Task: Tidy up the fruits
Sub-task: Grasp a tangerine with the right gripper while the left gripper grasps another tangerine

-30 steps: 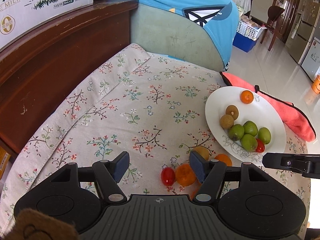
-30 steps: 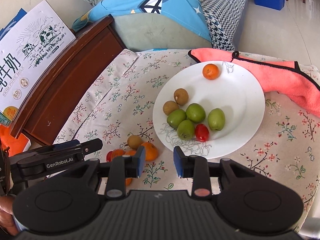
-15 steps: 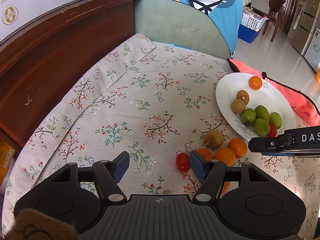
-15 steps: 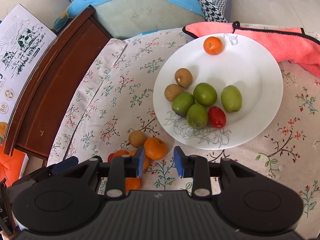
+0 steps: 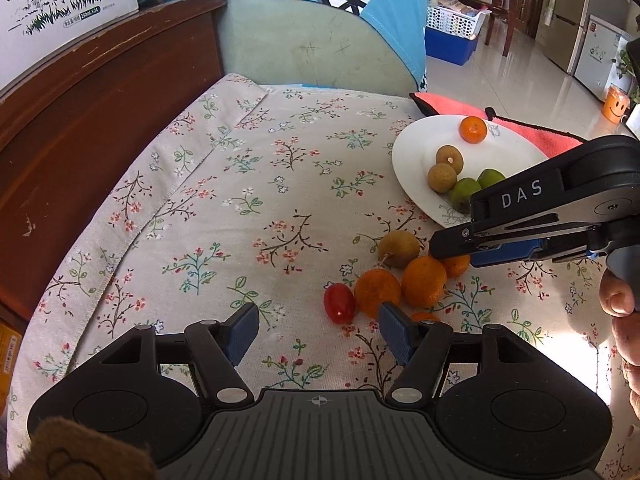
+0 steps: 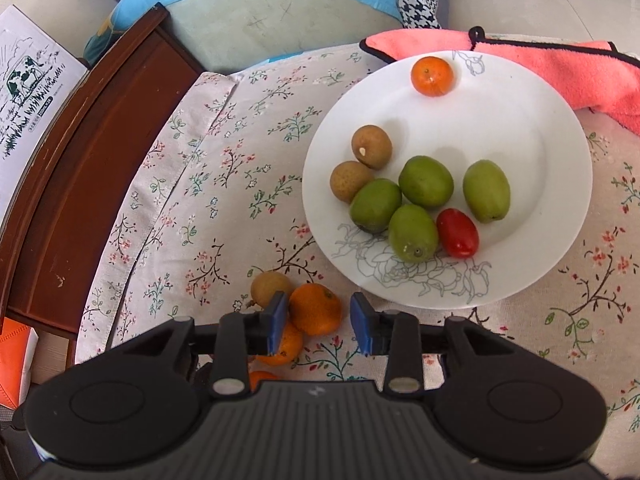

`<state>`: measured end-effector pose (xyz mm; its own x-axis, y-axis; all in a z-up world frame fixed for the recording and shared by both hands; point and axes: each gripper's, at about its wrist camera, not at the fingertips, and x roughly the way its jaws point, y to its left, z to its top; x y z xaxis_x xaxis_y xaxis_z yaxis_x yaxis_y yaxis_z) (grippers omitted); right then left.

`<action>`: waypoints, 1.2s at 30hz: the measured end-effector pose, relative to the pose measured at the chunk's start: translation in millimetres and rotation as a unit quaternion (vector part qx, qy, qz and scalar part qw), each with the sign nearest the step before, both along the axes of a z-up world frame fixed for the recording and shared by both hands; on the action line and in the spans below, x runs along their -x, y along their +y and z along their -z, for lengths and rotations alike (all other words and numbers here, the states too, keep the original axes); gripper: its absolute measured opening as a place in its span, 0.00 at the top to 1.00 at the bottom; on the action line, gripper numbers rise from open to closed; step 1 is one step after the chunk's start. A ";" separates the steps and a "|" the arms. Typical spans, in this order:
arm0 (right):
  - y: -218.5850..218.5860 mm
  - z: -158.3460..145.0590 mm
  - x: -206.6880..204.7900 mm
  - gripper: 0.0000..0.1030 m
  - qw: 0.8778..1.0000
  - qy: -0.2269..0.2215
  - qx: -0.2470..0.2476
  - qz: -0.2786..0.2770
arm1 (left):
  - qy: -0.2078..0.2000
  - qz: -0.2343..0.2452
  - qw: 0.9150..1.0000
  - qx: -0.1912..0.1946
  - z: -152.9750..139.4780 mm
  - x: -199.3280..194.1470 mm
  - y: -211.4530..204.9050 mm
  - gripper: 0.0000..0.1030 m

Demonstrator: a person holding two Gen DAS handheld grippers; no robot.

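A white plate (image 6: 520, 128) holds several green fruits (image 6: 426, 181), two brown longans (image 6: 371, 146), a cherry tomato (image 6: 457, 233) and one orange (image 6: 432, 76). On the floral cloth in front of the plate lie several small oranges (image 5: 423, 281), a longan (image 5: 398, 249) and a cherry tomato (image 5: 339, 303). My right gripper (image 6: 319, 322) is open, its jaws standing either side of one orange (image 6: 315, 309) without closing on it. My left gripper (image 5: 316, 330) is open and empty, just short of the loose tomato. The right gripper also shows in the left wrist view (image 5: 460, 246).
A pink towel (image 6: 560, 64) lies behind the plate. A dark wooden headboard (image 5: 80, 120) with a milk carton box (image 5: 60, 8) runs along the left. A green cushion and blue pillow (image 5: 320, 40) stand at the far end. The cloth's edge drops off on the right.
My right gripper has moved forward and down over the loose oranges; one orange now sits between its jaws. My left gripper has drawn back, leaving the tomato further ahead of it.
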<state>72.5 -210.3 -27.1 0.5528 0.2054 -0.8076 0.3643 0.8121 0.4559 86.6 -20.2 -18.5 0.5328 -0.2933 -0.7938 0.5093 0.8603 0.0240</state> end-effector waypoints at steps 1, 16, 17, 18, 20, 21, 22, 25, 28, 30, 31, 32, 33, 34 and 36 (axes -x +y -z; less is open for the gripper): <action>0.1 0.4 -0.3 0.65 1.000 -0.001 0.000 0.001 | 0.000 0.001 1.000 0.001 0.9 -0.2 -0.2 0.36; -1.6 4.6 -3.7 0.66 1.000 -0.002 -0.015 0.010 | -0.007 0.013 1.000 0.011 5.8 0.2 -5.5 0.36; -0.6 4.5 -3.9 0.66 1.000 -0.004 -0.011 0.008 | -0.011 0.014 1.000 0.011 6.1 -0.2 -6.7 0.36; 0.9 4.0 -3.8 0.68 1.000 -0.006 -0.005 0.006 | -0.014 0.015 1.000 0.010 6.4 -0.4 -7.6 0.37; 2.1 3.8 -3.7 0.71 1.000 -0.007 -0.002 0.005 | -0.021 0.021 1.000 0.010 6.8 -0.6 -8.8 0.37; 2.1 3.7 -3.6 0.71 1.000 -0.008 -0.001 0.004 | -0.023 0.025 0.999 0.010 7.2 -0.7 -9.2 0.37; 2.1 3.4 -3.8 0.71 1.000 -0.008 0.000 0.002 | -0.025 0.029 0.999 0.011 7.9 -0.7 -9.7 0.37; 0.7 1.8 -2.8 0.71 1.000 -0.009 -0.004 0.001 | -0.038 0.047 0.998 0.008 9.3 0.6 -12.6 0.37; -1.5 -2.1 -0.9 0.71 1.000 -0.014 -0.006 0.002 | -0.059 0.068 0.996 -0.001 10.5 3.0 -16.1 0.38; -2.5 -4.6 0.1 0.71 1.000 -0.015 -0.005 0.001 | -0.070 0.082 0.994 -0.003 11.6 4.2 -18.2 0.39; -3.3 -5.1 0.4 0.71 1.000 -0.015 -0.007 0.000 | -0.074 0.092 0.993 -0.004 12.2 5.1 -19.5 0.39; -3.9 -5.3 0.8 0.71 1.000 -0.014 -0.008 0.001 | -0.078 0.098 0.992 -0.006 13.0 5.8 -20.6 0.40; -4.4 -5.8 1.2 0.71 1.000 -0.014 -0.009 0.001 | -0.080 0.102 0.992 -0.007 13.6 5.5 -21.1 0.40; -4.9 -6.8 1.7 0.71 1.000 -0.014 -0.007 0.001 | -0.077 0.105 0.992 -0.006 14.6 4.2 -21.1 0.40; -5.7 -8.5 2.5 0.71 1.000 -0.017 -0.007 0.000 | -0.063 0.109 0.992 -0.001 16.7 1.3 -20.2 0.41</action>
